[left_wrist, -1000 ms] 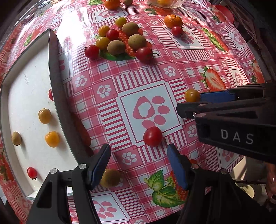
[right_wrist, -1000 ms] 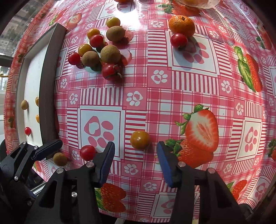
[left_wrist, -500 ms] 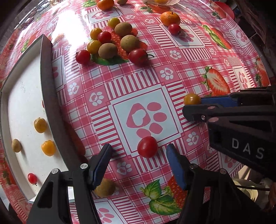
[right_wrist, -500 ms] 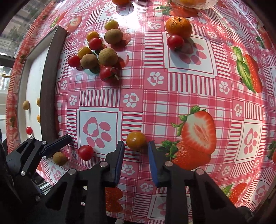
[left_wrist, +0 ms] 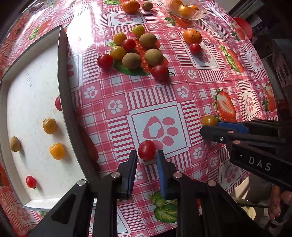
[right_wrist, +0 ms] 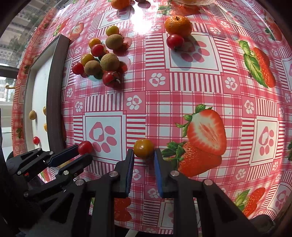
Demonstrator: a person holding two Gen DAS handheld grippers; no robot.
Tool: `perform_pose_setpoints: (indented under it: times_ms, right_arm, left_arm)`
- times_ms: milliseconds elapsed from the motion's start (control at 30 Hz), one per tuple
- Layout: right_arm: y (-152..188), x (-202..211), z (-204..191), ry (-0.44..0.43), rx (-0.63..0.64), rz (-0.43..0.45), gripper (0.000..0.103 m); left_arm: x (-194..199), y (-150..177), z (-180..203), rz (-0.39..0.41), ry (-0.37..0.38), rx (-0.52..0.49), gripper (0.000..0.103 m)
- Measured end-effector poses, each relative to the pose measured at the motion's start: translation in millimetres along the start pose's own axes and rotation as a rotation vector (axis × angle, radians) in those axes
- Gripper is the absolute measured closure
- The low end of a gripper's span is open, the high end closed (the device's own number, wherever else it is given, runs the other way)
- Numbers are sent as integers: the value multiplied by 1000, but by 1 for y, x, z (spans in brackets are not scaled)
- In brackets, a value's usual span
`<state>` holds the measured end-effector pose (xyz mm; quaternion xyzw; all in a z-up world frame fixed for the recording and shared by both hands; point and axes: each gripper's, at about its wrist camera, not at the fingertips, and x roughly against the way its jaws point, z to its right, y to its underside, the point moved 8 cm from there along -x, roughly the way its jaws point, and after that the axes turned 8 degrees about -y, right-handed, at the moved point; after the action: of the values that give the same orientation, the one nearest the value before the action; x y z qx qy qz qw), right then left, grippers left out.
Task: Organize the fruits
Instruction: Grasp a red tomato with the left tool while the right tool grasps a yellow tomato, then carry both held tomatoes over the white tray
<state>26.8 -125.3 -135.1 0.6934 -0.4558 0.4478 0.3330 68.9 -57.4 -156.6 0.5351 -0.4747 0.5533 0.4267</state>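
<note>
A red tomato (left_wrist: 146, 150) lay low in the centre of the left wrist frame, on the lower edge of a printed paw square, and the left gripper (left_wrist: 147, 157) had narrowed around it: half a second before, its blue pads stood wide apart either side of the fruit, and now they sat just beside it, touching or nearly so; whether they pressed it could not be told. In the right wrist frame an orange-brown tomato (right_wrist: 143, 148) sat low in the centre, beside a printed strawberry. The right gripper (right_wrist: 143, 153), already partly drawn in before, had closed further, so that its pad tips met the fruit's two sides. Both fruits rested on the cloth.

A white tray (left_wrist: 23, 102) filled the left of the left wrist frame and held two yellow tomatoes (left_wrist: 49, 125), a brown longan (left_wrist: 14, 144) and two red tomatoes (left_wrist: 31, 182), as before. A heap of fruit (left_wrist: 136, 52) lay in the upper centre, with a tangerine (left_wrist: 192, 36) to its right and a glass bowl (left_wrist: 199, 12) at the top edge. The checked tablecloth (left_wrist: 113, 91) covered everything between.
</note>
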Motion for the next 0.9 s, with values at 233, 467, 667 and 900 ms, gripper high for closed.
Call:
perform_pose_setpoints:
  times_ms: [233,467,667,900]
  right_arm:
    - [2,20,8,-14,-8,17,79]
    - [1,35,10,-2,-5,24,79]
    - [2,33,-1,-2,-10,31,79]
    - [2,29,-5,0,-8,25,79]
  left_arm:
    - [20,-7,-11,42,17,13,79]
    - [22,2,-16,48,32,32,79]
    - [20,-2,-31,51,7,56,79]
    - [0,-8,-38,33,-78,44,62]
